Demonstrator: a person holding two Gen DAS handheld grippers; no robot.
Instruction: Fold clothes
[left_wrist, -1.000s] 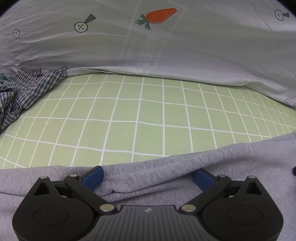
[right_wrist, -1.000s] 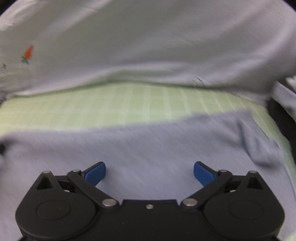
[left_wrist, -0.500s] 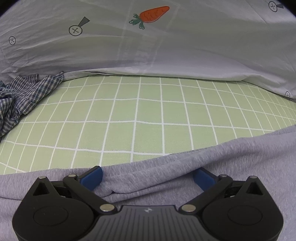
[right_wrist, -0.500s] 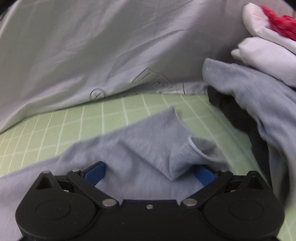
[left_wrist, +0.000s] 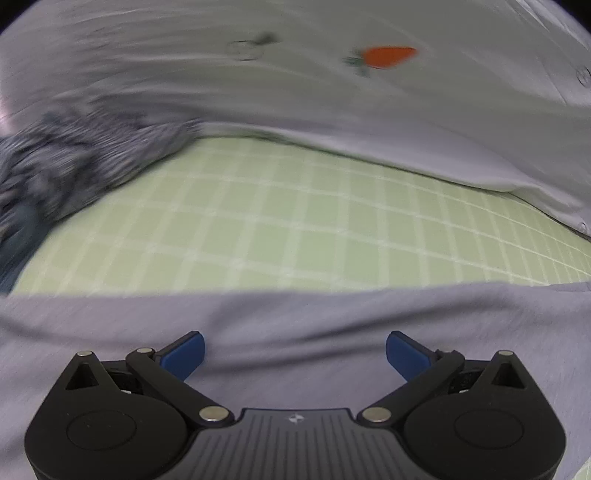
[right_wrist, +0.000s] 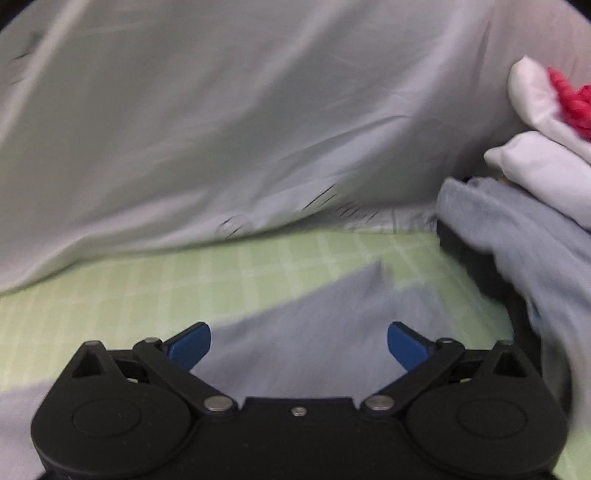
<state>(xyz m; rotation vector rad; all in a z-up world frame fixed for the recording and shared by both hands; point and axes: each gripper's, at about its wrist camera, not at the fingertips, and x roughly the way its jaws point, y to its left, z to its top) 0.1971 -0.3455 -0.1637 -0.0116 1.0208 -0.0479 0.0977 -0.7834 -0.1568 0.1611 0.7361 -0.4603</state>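
Note:
A lilac-grey garment (left_wrist: 295, 314) lies spread on the green checked sheet (left_wrist: 295, 221), its far edge running straight across the left wrist view. My left gripper (left_wrist: 294, 352) hovers over it, open, nothing between its blue fingers (left_wrist: 184, 350). In the right wrist view a pointed corner of the same garment (right_wrist: 332, 314) reaches toward the right. Above that corner my right gripper (right_wrist: 298, 343) stands open and holds nothing. Both views are motion-blurred.
A pale duvet (left_wrist: 332, 92) with a carrot print (left_wrist: 386, 57) rises behind the sheet. A crumpled checked shirt (left_wrist: 74, 162) lies at far left. At the right stands a pile: a blue-grey fleece (right_wrist: 517, 240), white cloth (right_wrist: 546, 166) with red on it, something dark beneath.
The left gripper has swung left, so the checked shirt fills more of its view and the carrot sits further right. The right view shifted slightly; the folded-up corner now lies flatter.

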